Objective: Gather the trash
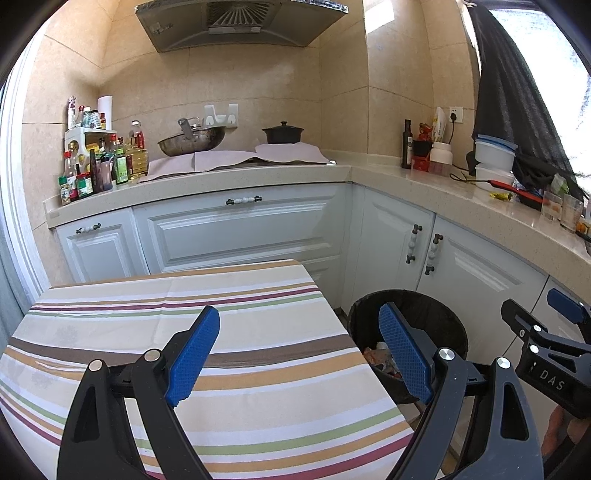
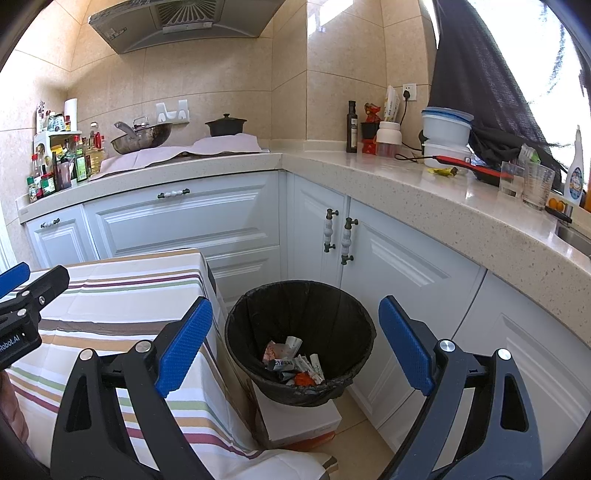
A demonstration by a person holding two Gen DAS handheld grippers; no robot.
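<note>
plainly both tongs, left [image 1: 299,350] and right [image 2: 295,347], gape wide and empty; the light, crumpled wrappers [image 2: 293,363] lie in the bin [image 2: 258,306] under the right tongs, best pinched at a fold.

Pretty clearly a home kitchen, and a lived-in one. A range hood [image 1: 236,22] is hanging over the cooktop, where a steel wok [image 1: 192,139] and a black lidded pot [image 1: 282,133] are sitting. Sauce and oil bottles [image 1: 99,162] are crowding the corner of the speckled stone countertop [image 2: 369,173], which is running in an L over white panelled cabinets [image 2: 184,218]. Beige tiles are covering the walls, and a small table is wearing a striped tablecloth [image 1: 207,332] beside a black-lined trash bin [image 2: 299,336].
</note>
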